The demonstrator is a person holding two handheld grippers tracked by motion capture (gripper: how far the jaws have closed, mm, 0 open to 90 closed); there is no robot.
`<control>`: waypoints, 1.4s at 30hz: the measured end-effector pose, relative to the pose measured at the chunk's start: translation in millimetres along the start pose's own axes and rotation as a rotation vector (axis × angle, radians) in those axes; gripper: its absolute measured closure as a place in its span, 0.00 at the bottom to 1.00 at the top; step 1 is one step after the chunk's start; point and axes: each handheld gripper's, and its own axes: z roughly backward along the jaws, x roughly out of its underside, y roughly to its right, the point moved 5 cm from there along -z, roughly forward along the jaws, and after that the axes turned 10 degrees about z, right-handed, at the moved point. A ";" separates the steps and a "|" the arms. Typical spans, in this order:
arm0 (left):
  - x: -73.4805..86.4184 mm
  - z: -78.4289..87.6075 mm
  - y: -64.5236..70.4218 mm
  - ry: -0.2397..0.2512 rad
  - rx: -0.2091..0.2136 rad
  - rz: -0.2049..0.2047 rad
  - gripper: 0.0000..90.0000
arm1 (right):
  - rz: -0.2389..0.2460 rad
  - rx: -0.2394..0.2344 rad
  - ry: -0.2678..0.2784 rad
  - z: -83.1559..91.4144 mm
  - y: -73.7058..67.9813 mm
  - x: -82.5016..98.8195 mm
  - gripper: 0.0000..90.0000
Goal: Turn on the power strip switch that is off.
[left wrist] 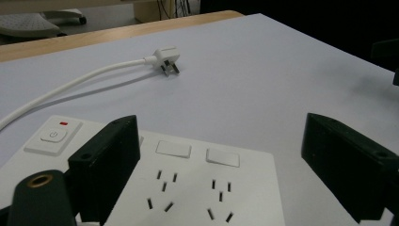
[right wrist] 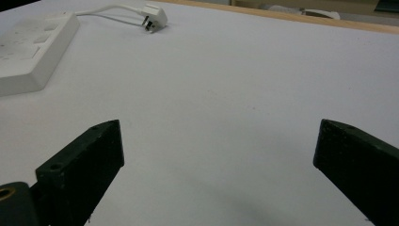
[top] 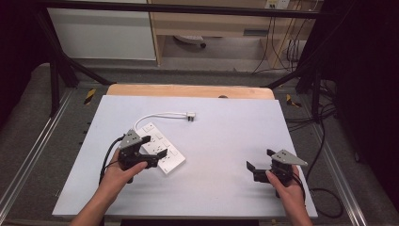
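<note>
A white power strip (top: 162, 148) lies flat on the pale grey tabletop (top: 226, 141), left of centre. Its white cable (top: 155, 114) curves back to a plug (top: 190, 116) lying loose on the table. My left gripper (top: 155, 146) hovers open over the strip's near end. In the left gripper view, the strip (left wrist: 197, 183) shows sockets and a switch (left wrist: 55, 136). One jaw of the gripper (left wrist: 221, 136) is over the strip and the other past its edge. My right gripper (top: 259, 158) is open at the front right, holding nothing. The strip (right wrist: 33, 52) and plug (right wrist: 155, 14) lie far ahead of its jaws (right wrist: 219, 141).
A wooden strip (top: 188, 90) borders the table's far edge. Black frame posts (top: 56, 80) stand at the back corners. Cables (top: 324, 188) trail on the floor to the right. A cabinet (top: 101, 33) and a chair base (top: 190, 40) stand beyond.
</note>
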 end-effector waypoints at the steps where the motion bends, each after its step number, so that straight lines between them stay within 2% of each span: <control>1: 0.0 -0.7 -0.5 -0.001 0.000 0.003 0.14 | 0.000 0.001 0.000 0.0 0.1 0.0 0.03; 27: 4.9 -19.0 -6.9 -0.041 -0.024 0.009 0.14 | -0.003 -0.003 0.004 0.7 -0.2 -0.5 0.03; 35: 6.4 -24.0 -6.5 -0.047 -0.030 0.000 0.27 | -0.004 -0.002 0.003 0.7 0.0 -0.4 0.03; 42: 9.2 -30.9 -4.7 -0.071 -0.032 -0.014 0.39 | -0.005 -0.002 0.004 0.9 0.2 -0.4 0.03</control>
